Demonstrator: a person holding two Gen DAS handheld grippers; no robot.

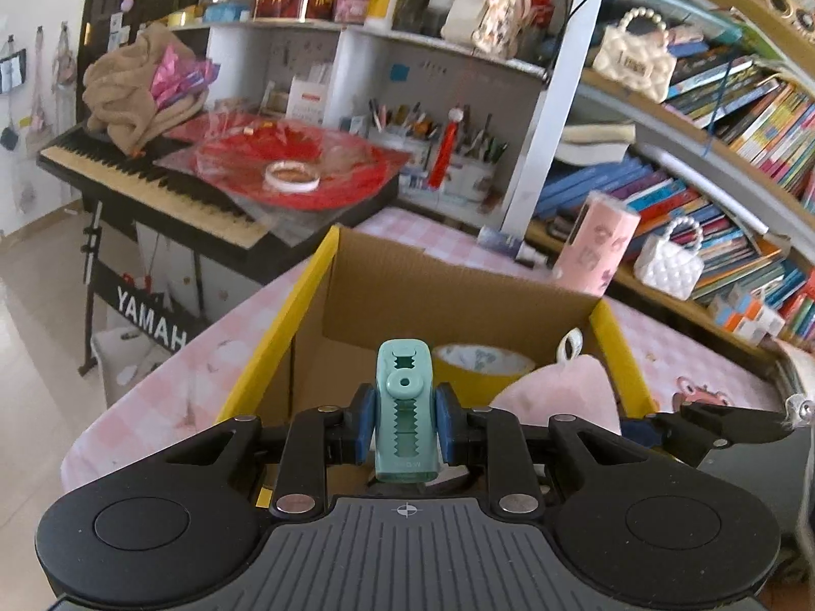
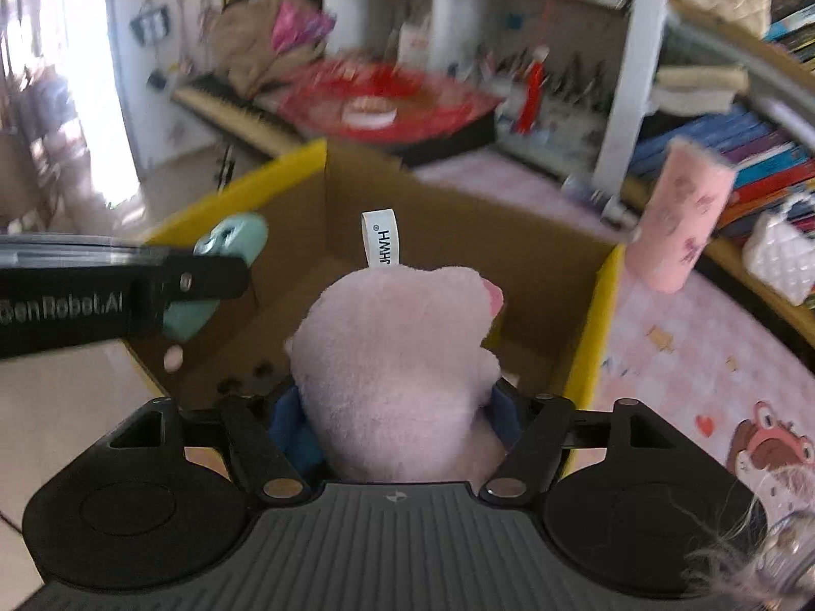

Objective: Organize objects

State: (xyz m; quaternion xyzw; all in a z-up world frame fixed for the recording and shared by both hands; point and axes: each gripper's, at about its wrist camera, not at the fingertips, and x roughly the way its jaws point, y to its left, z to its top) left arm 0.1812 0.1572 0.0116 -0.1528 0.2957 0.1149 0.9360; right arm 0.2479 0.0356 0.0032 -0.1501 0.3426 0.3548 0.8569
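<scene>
The left tongs (image 1: 405, 430) are clamped on a mint-green plastic clip (image 1: 405, 407), their blue pads (image 1: 365, 425) pressing its two flat sides low on the body, so that the toothed upper part stands clear above them. The clip looks light, stiff and smooth; a hard shell like that can twist or slide between pads, so I judge the flat flanks, where it is taken now, the right hold, and not the rounded end. The right tongs (image 2: 395, 415) stand wide around a pink plush toy (image 2: 395, 361), which fills the gap between them and bulges over both pads, its white label loop (image 2: 379, 237) sticking up from the top. The toy is soft and light, and it will squash rather than slip; the thick middle gives the surest hold, since the loop is only thin fabric. Both things hang over the open cardboard box (image 1: 458, 285) with yellow-edged flaps, which sits on the worktop (image 1: 168, 387) under a pink checked cloth. A yellow roll of tape (image 1: 481, 364) already lies inside the box. Neither thing seems fragile, so a short drop into the box should do no harm. Past the box stand a pink patterned cylinder (image 1: 598, 244), a Yamaha keyboard (image 1: 153, 178) and crowded bookshelves (image 1: 738, 142).
</scene>
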